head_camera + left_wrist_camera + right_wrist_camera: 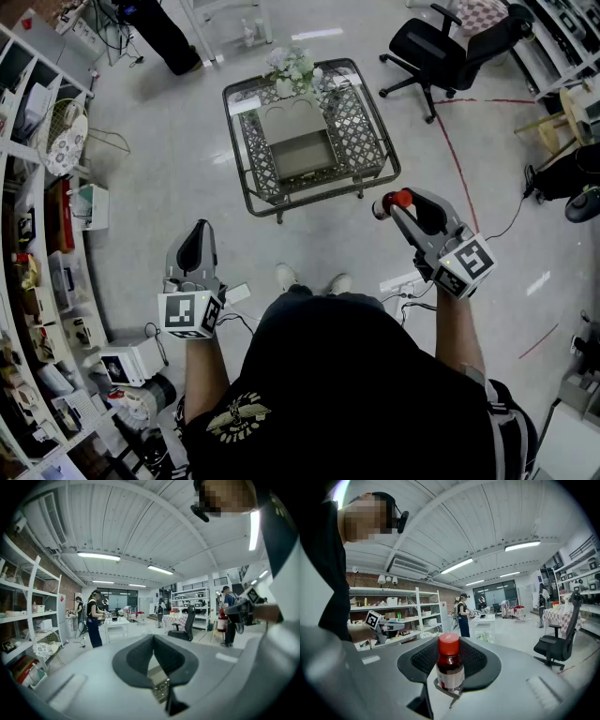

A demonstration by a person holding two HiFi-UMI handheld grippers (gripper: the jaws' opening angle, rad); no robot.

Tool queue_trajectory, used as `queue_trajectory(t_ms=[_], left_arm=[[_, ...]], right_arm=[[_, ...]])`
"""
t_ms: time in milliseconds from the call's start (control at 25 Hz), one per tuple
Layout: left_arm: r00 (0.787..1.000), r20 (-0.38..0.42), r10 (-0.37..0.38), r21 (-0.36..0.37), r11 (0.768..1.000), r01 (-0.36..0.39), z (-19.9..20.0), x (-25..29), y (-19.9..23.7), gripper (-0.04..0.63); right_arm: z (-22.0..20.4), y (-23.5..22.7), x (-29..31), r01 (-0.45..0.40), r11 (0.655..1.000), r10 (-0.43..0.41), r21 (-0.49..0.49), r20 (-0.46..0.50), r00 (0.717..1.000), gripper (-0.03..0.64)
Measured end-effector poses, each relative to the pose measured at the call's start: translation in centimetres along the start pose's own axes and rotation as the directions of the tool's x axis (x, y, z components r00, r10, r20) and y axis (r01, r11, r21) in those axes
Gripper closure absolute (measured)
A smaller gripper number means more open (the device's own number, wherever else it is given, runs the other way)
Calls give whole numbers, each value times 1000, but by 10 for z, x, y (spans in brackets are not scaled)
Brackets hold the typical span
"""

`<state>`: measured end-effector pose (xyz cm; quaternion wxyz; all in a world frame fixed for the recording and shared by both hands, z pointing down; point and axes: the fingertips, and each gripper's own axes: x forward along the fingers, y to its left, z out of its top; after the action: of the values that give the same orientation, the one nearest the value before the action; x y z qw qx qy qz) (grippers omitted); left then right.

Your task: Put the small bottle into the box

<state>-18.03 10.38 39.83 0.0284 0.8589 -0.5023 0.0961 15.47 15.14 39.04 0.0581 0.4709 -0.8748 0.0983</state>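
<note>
Dark shirt (356,375): nearest, filling the foot of the head view, both tools held out ahead of it
Right gripper (394,208): jaws pinching the small bottle (450,665) by its labelled lower body, red cap (449,644) clear above the pads
Left gripper (153,654): jaws pressed together, nothing between them
Box (305,155): open on the wire table (361,131) ahead; small bottle in the air, well apart from it
Bottle handling: likely light and rigid; smooth sides could slip or swivel; possibly glass, so set down, not dropped
Bottle hold: mid-body, below the cap, seems best
</note>
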Motion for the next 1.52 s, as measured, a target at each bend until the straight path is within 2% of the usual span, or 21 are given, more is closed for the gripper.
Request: queue_trajectory(t_ms=[160,480,680,1080,1280,1520], left_arm=[[1000,17,-24,14,1000,24,6,3,20,595],[996,46,-73,14,997,73,9,15,73,595],[992,28,-127,15,992,126,1,26,93,595],[984,13,-178,-6,984,178,-8,47,110,595],[984,17,-177,-1,984,177,-11,59,110,595],[992,12,-125,-11,992,125,-7,74,110,595]], right_arm=[[8,9,20,15,1000,-15,17,9,1000,469],[30,29,57,71,997,-71,-8,25,997,469],[38,44,76,96,995,-95,-34,18,995,469],[47,51,92,146,988,-146,-59,-7,989,469],[47,44,106,120,990,-122,-71,-23,992,469],[49,16,128,57,995,-59,-76,-28,998,469]])
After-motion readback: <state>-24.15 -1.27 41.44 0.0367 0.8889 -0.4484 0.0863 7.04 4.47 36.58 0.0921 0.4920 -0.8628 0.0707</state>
